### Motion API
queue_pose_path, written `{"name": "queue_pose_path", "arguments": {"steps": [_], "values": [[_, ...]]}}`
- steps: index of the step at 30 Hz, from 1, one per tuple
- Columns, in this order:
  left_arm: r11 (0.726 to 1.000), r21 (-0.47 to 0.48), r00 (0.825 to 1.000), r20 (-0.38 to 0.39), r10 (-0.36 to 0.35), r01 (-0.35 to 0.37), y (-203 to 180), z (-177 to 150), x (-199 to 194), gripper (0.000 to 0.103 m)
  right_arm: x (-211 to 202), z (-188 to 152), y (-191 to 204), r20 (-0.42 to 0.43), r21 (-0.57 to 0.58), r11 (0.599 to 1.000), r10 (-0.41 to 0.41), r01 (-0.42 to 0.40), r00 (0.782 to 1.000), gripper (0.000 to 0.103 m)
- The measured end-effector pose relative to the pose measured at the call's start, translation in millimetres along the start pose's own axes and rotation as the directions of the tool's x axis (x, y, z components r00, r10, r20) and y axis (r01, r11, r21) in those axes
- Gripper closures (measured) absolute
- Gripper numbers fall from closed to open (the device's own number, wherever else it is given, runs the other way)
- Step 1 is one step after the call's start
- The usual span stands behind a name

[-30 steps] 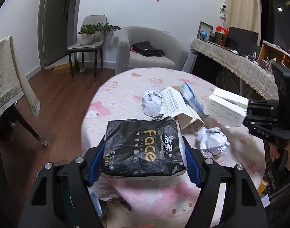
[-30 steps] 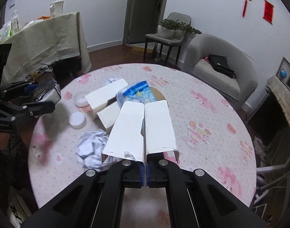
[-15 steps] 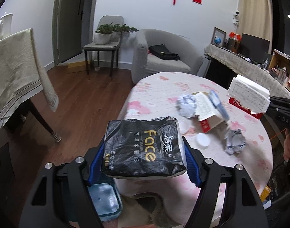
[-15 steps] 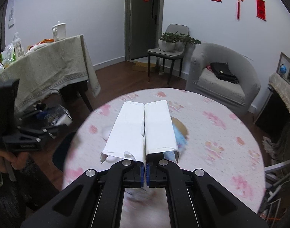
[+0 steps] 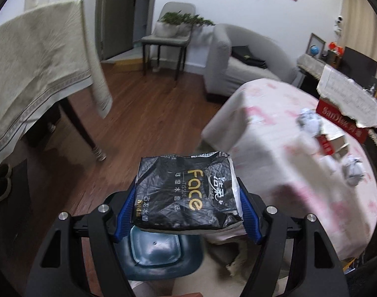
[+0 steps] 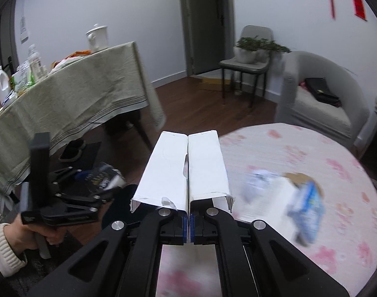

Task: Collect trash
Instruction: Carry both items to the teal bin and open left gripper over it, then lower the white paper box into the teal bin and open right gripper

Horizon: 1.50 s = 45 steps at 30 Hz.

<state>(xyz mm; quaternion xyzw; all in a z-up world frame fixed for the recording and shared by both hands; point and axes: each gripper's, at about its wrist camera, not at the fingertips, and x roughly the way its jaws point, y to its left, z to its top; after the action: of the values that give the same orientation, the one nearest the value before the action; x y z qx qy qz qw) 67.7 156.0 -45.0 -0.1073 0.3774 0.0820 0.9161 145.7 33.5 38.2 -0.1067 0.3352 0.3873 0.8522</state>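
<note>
My left gripper [image 5: 186, 212] is shut on a black "Face" tissue pack [image 5: 186, 193], its blue pads pressing both sides. The pack hangs off the round table [image 5: 275, 148], right above a dark teal bin [image 5: 161, 255] on the floor. My right gripper [image 6: 188, 220] is shut on a flattened white carton [image 6: 186, 170], held over the table's left edge. That carton [image 5: 346, 99] shows at the right in the left wrist view, red side underneath. The right wrist view shows the left gripper [image 6: 89, 190] with the pack [image 6: 104, 177], held by a hand [image 6: 27, 232].
On the pink tablecloth lie two crumpled paper balls [image 5: 309, 121] [image 5: 354, 170], a small red-and-white box [image 5: 331, 143] and a blurred blue-and-white packet [image 6: 307, 205]. A cloth-covered table [image 6: 77, 86] stands left. A chair with a plant [image 6: 247, 59] and a grey armchair [image 6: 319, 99] stand beyond.
Both grippers swung left away from the middle of the round table. The black pack now hangs over the bin on the floor. The white carton has come to the table's left edge.
</note>
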Motion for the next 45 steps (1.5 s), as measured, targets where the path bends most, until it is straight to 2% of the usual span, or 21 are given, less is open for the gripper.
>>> {"name": "queue_pose_path", "arguments": {"steps": [5, 12, 21, 24, 27, 30, 35, 39, 45], "values": [[0.999, -0.026, 0.997, -0.063, 0.034, -0.036, 28, -10, 17, 0.029, 22, 10, 24, -0.023, 0.019, 0.998, 0.057, -0.056, 0.998, 0.102], [0.997, -0.021, 0.984, -0.163, 0.073, -0.078, 54, -27, 42, 0.028, 60, 19, 51, -0.077, 0.046, 0.994, 0.106, -0.103, 0.991, 0.102], [0.997, -0.025, 0.96, -0.27, 0.068, -0.077, 74, -48, 69, 0.028, 106, 17, 82, -0.165, 0.061, 0.988, 0.149, -0.141, 0.975, 0.102], [0.997, -0.021, 0.955, -0.289, 0.062, -0.071, 78, -53, 73, 0.024, 118, 16, 87, -0.186, 0.071, 0.987, 0.154, -0.143, 0.97, 0.102], [0.998, -0.022, 0.957, -0.286, 0.056, -0.065, 84, -54, 72, 0.015, 129, 14, 89, -0.21, 0.075, 0.987, 0.156, -0.143, 0.965, 0.102], [0.998, -0.031, 0.959, -0.279, 0.048, -0.059, 88, -53, 65, 0.012, 140, 12, 93, -0.231, 0.069, 0.988, 0.152, -0.14, 0.961, 0.102], [0.995, -0.058, 0.97, -0.234, 0.064, -0.08, 100, -47, 48, 0.012, 155, 8, 98, -0.267, 0.061, 0.989, 0.143, -0.131, 0.953, 0.102], [0.992, -0.081, 0.983, -0.167, 0.079, -0.094, 111, -38, 25, 0.012, 169, 4, 105, -0.297, 0.047, 0.99, 0.138, -0.13, 0.945, 0.102], [0.988, -0.122, 0.992, -0.095, 0.086, -0.098, 128, -26, -5, 0.018, 191, -4, 112, -0.348, 0.044, 0.993, 0.121, -0.112, 0.93, 0.102]]}}
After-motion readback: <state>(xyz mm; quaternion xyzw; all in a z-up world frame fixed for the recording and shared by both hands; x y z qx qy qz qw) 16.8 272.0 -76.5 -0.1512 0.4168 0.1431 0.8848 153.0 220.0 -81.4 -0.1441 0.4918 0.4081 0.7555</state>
